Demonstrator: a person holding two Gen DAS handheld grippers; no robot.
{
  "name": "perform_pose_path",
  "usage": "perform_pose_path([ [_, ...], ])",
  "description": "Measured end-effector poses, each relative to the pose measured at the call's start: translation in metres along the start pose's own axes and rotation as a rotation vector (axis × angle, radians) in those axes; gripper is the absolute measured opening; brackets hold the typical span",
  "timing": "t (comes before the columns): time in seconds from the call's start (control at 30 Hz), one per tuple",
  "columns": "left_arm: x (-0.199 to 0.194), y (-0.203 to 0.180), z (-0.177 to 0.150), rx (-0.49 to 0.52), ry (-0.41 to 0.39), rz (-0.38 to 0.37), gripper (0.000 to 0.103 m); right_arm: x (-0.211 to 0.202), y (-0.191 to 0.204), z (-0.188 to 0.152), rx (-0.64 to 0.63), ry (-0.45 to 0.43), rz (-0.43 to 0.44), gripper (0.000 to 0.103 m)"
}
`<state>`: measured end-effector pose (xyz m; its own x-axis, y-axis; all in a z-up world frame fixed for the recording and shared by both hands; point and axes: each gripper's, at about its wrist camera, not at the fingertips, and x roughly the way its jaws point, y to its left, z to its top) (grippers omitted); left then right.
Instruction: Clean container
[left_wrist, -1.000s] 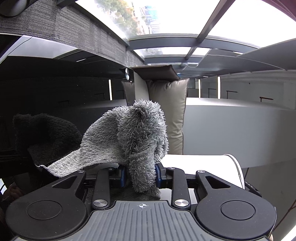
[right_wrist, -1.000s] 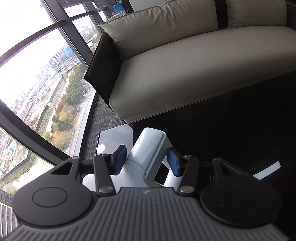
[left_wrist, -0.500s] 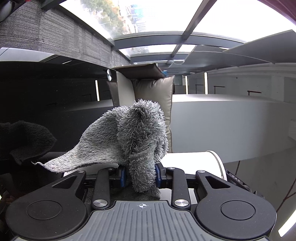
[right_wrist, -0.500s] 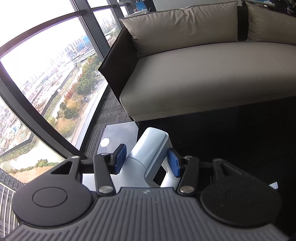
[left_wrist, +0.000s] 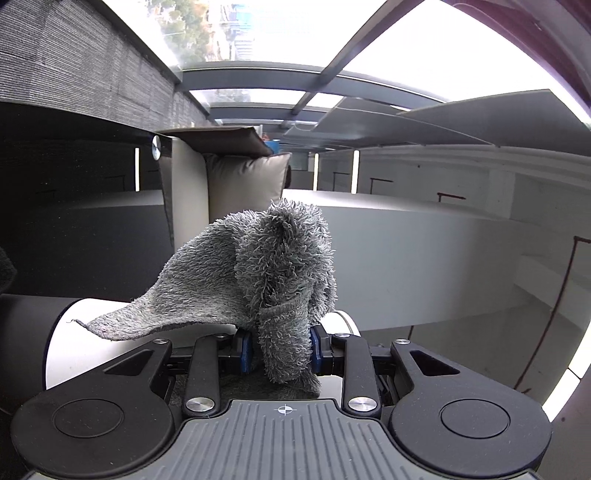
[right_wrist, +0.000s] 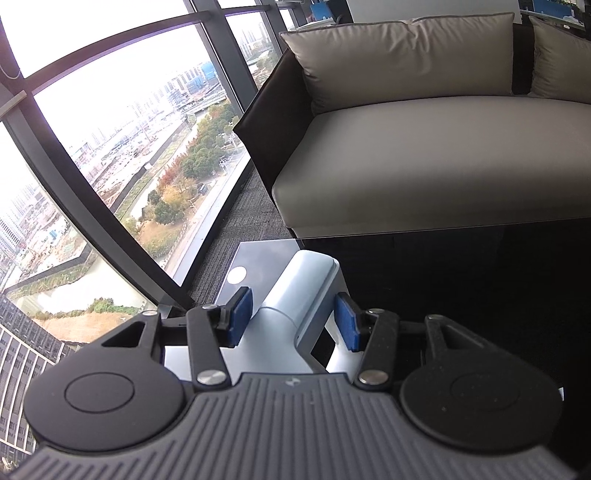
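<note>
**Cloth poised over the container: watch the loose flap**

Our left claw (left_wrist: 282, 349) is clenched on a grey shaggy cloth (left_wrist: 266, 273), whose free flap hangs out to one side. That flap could snag or fold under, so we judge the wipe may miss part of the surface. The white container (left_wrist: 110, 343) lies just beyond and beneath the left claw. Our right claw (right_wrist: 293, 319) straddles a pale grey-blue part of it (right_wrist: 295, 295); the pads look barely touching, so it could slip under pressure.
</note>
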<state>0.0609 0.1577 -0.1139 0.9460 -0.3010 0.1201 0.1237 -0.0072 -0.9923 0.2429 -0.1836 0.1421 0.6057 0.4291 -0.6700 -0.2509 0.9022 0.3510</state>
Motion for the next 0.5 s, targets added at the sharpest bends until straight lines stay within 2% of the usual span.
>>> perform_pose_path([
  [0.33, 0.01, -0.004, 0.0, 0.001, -0.005, -0.068, 0.026, -0.002, 0.014, -0.005, -0.086, -0.008, 0.03, 0.05],
  [0.5, 0.009, -0.006, 0.003, 0.015, -0.013, -0.052, 0.026, -0.005, 0.026, -0.009, -0.145, -0.012, 0.054, 0.049],
])
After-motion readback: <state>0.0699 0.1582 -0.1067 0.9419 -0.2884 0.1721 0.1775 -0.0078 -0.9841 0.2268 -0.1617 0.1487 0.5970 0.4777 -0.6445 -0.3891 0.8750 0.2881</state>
